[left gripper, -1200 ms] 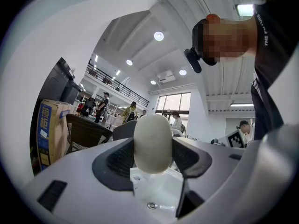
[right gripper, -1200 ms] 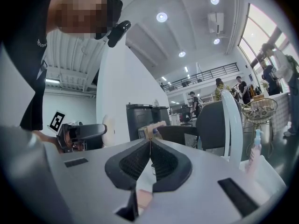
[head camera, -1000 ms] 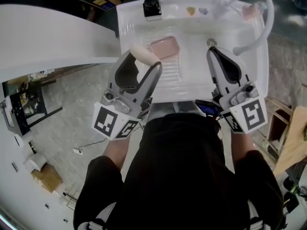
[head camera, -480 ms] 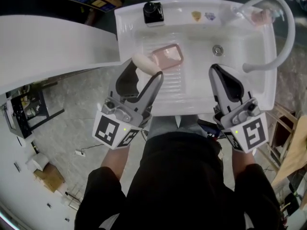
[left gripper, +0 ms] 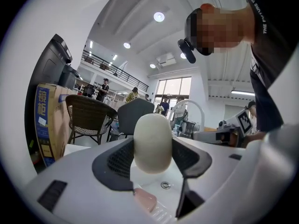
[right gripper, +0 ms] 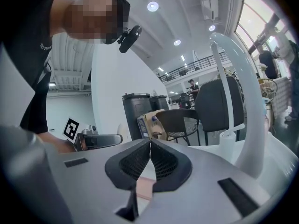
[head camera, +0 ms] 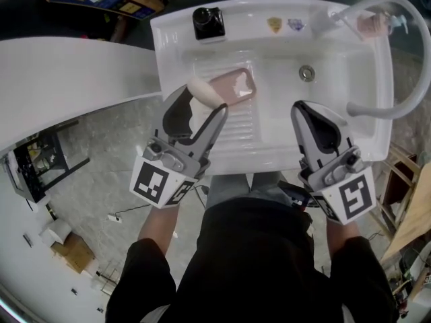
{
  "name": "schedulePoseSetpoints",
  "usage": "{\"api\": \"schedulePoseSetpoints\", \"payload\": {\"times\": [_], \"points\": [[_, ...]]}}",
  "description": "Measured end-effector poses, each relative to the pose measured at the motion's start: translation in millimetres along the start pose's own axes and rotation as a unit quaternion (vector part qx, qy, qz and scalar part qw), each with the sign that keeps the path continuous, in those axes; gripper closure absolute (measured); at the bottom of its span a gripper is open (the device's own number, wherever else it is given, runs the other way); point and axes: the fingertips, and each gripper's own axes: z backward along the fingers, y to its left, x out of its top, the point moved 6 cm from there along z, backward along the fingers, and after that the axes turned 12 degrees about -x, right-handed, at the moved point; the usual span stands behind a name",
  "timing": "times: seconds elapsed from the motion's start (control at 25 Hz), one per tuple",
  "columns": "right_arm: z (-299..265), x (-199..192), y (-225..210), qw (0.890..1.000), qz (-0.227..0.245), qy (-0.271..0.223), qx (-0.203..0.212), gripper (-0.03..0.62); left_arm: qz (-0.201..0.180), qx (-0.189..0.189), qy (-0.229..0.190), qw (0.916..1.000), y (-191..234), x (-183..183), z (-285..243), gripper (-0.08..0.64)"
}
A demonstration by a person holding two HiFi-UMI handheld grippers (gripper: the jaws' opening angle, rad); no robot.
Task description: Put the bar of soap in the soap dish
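While the left tool (head camera: 202,101) has its jaws spread wide, their dark ribbed pads grip the sides of a smooth, cream-white, oval bar of soap (head camera: 201,91). The bar stands on end between them, rounded at top and bottom, matte and evenly coloured (left gripper: 153,136). It hangs over the left part of a white moulded sink (head camera: 269,155), just above and clear of the near left corner of a glossy pale-pink rectangular soap dish (head camera: 234,85) lying on the sink's ribbed floor. The right tool (head camera: 300,108) is clenched, jaws meeting with nothing between them (right gripper: 150,146), over the sink's near right side.
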Motion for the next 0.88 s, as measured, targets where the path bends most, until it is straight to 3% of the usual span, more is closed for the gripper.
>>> {"api": "schedulePoseSetpoints", "payload": {"times": [0.36,0.64,0.88], "points": [[-9,-12,-4,1.000,-0.009,0.006,0.010,0.572,-0.016,-0.046,0.071,0.9963,2,-22,-22,0.307],[-16,-18,-5,1.000,-0.010,0.018,0.003,0.572,-0.014,-0.048,0.169,0.9843,14,-48,-32,0.307],[-21,-20,-6,1.000,-0.012,0.024,0.002,0.572,-0.020,-0.054,0.225,0.9727,25,-66,-39,0.307]]}}
